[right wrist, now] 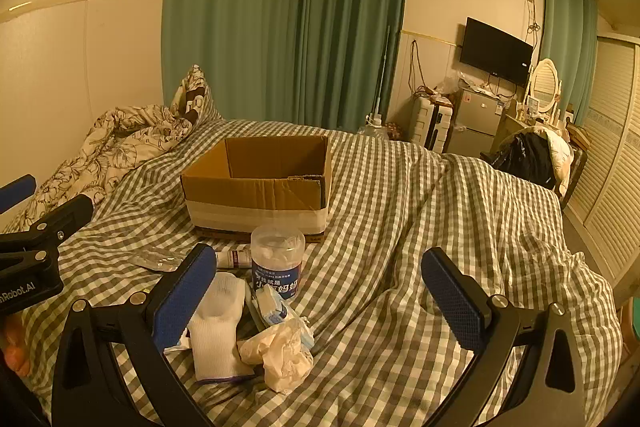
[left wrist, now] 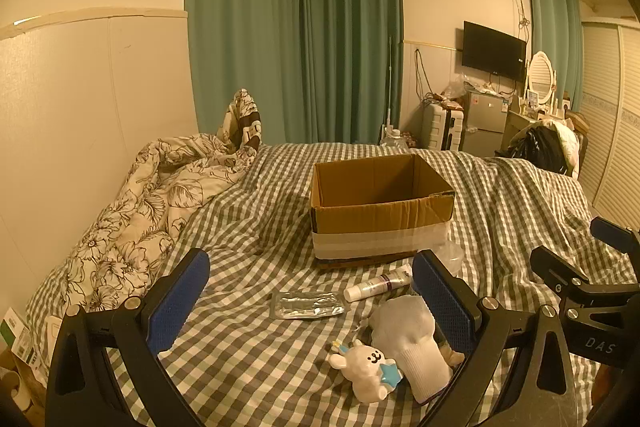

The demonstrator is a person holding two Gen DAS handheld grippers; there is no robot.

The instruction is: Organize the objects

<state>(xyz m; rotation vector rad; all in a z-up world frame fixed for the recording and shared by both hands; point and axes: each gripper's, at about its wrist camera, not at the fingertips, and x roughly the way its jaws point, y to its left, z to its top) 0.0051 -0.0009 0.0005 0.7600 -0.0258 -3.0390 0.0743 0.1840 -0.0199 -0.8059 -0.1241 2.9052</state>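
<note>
Both tongs, left tongs (left wrist: 310,297) and right tongs (right wrist: 320,287), gape wide and empty, short of the cardboard box (left wrist: 380,211); white glove (left wrist: 412,339) and plastic jar (right wrist: 277,259) lie before it.

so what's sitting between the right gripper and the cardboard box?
Right wrist view: a clear plastic jar stands directly before the cardboard box, a small tube beside it. Right gripper open.

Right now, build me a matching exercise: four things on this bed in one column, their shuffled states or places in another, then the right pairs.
Column one:
1. cardboard box
2. clear jar
3. bunny toy
4. white tube

Column two:
A. lying flat just in front of the box
B. open-topped, taped round the base
C. standing upright, blue label
D. lying beside the white glove

Pairs: 1-B, 2-C, 3-D, 4-A
</note>
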